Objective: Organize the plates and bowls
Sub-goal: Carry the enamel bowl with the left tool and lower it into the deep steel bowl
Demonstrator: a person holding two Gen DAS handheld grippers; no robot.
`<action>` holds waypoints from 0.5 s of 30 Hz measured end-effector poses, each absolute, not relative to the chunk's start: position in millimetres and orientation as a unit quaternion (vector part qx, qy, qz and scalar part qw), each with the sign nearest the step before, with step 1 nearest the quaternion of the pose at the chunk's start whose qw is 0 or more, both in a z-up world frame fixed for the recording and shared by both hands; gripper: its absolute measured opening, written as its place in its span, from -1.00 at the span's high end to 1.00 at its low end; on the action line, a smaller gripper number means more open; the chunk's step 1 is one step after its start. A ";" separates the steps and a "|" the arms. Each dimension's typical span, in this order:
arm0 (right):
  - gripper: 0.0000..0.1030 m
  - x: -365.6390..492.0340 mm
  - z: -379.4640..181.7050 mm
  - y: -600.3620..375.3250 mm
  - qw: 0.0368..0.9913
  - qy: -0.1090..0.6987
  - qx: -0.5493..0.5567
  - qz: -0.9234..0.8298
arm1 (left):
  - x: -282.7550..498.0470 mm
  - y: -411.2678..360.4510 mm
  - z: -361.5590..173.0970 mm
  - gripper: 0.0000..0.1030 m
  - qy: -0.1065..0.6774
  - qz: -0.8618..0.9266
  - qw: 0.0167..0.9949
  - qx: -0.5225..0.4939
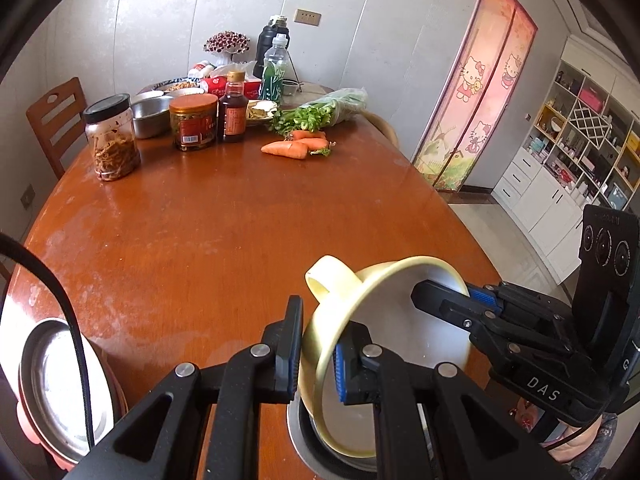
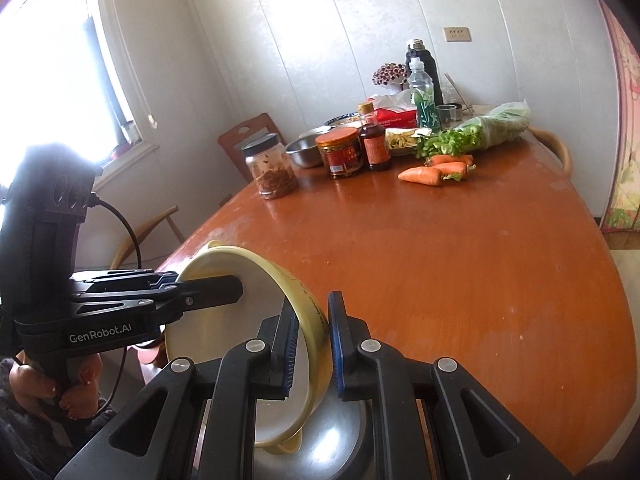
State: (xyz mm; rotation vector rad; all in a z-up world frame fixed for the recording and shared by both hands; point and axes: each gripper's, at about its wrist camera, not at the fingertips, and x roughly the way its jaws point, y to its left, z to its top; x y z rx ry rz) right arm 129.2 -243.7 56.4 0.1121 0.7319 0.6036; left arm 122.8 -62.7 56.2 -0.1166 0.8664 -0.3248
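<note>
Left wrist view: the left gripper [image 1: 316,356] pinches the rim of a pale yellow bowl [image 1: 400,336], one finger outside the wall, one inside. The bowl is tipped on edge, its white inside empty, its lower edge sitting in a steel bowl [image 1: 298,436] at the near table edge. The right gripper [image 1: 444,294] reaches in from the right and clamps the far rim. On the wooden table [image 1: 208,232], a pink-rimmed steel dish [image 1: 60,392] lies at the near left, empty. Farther back stand a clear jar [image 1: 113,138] part-filled with brown shreds, a red-lidded jar [image 1: 194,122] of dark pickles, a sauce bottle [image 1: 233,108], an empty steel basin [image 1: 150,116], carrots [image 1: 298,145] and bagged greens [image 1: 328,110].

Right wrist view: the right gripper [image 2: 312,354] straddles the yellow bowl's [image 2: 224,328] rim, closed on it. The left gripper [image 2: 236,292] comes from the left, holding the opposite rim. The bowl leans over the steel bowl [image 2: 340,436] beneath it; that bowl's shiny inside holds nothing else. The jar of brown shreds [image 2: 270,168] and the carrots [image 2: 438,170] stand far back on the table [image 2: 460,280].
</note>
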 end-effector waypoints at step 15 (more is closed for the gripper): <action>0.71 107.9 40.9 -250.7 0.891 0.349 0.056 0.284 | 103.3 -74.0 44.9 0.73 0.420 -0.152 0.894 -0.033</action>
